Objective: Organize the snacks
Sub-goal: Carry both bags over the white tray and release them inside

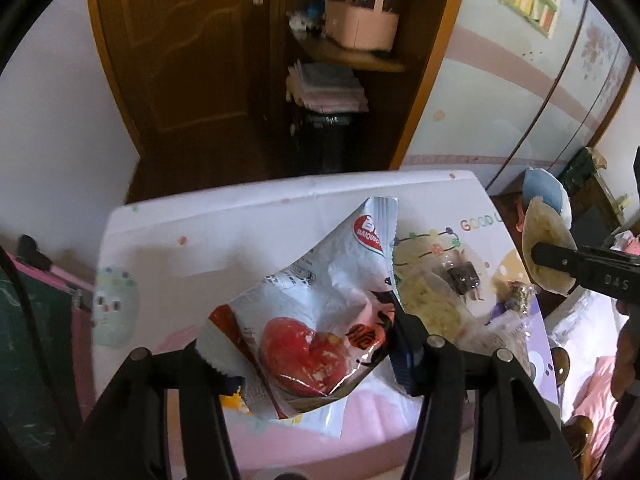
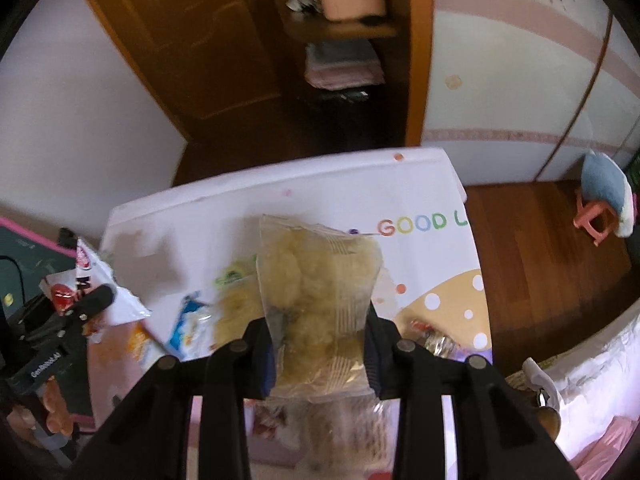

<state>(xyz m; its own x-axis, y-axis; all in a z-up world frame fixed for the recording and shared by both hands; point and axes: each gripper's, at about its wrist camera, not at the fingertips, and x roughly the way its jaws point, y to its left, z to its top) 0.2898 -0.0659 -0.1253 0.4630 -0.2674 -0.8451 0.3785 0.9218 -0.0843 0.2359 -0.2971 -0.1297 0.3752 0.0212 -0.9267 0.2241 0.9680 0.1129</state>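
A: Bedroom, mid-tidy. At the bottom centre of the left wrist view, the left gripper [image 1: 304, 344] stands with its black jaws clamped on a crinkled white foil snack bag printed with a red fruit [image 1: 316, 320], which hangs clear above the table. What does the other hand carry?

B: Bottom centre of the right wrist view: the right gripper [image 2: 320, 344] is pinched on a clear plastic packet of pale yellow puffed snacks [image 2: 320, 292], also off the surface. Both tongs are narrowed onto packets, neither gaping.

A: So two packs are in hand. And what remains?

B: Plenty, by my reading. On the white cartoon-printed table cover [image 1: 248, 232] there lie, right of centre in the left view, a second clear pack of yellowish snacks [image 1: 430, 300], a small dark wrapped sweet [image 1: 464, 280] and a little purple-edged packet [image 1: 516, 296]. In the right view, left of centre, a blue-and-white wrapper [image 2: 188, 324] lies just beside an orange-and-white one [image 2: 138, 344].

A: Any box or tray to receive them?

B: None shows in either view, so I cannot tell where the lifted packs are bound. I would judge the sorting as early: two picked up, several loose, nothing visibly grouped yet.
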